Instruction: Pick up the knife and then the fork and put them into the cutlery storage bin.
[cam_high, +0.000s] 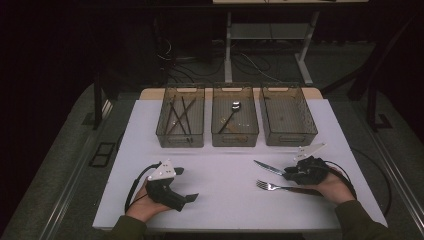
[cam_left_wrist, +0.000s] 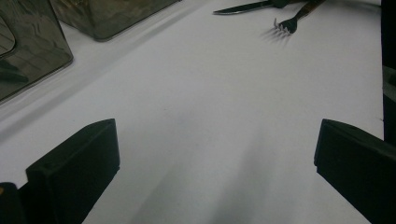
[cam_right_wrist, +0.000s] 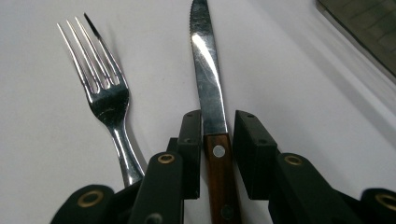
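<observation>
A knife with a brown wooden handle lies on the white table, its blade pointing away from my right gripper. The handle sits between the jaws. The left pad lies against it and a thin gap shows at the right pad, so this gripper is open. A metal fork lies just left of the knife, outside the jaws. From above, the knife and fork lie at the front right by the right gripper. My left gripper rests at the front left, open wide and empty.
Three dark see-through bins stand in a row at the back. The left bin holds dark sticks, the middle bin a spoon, and the right bin looks bare. The table's front edge is close to both hands.
</observation>
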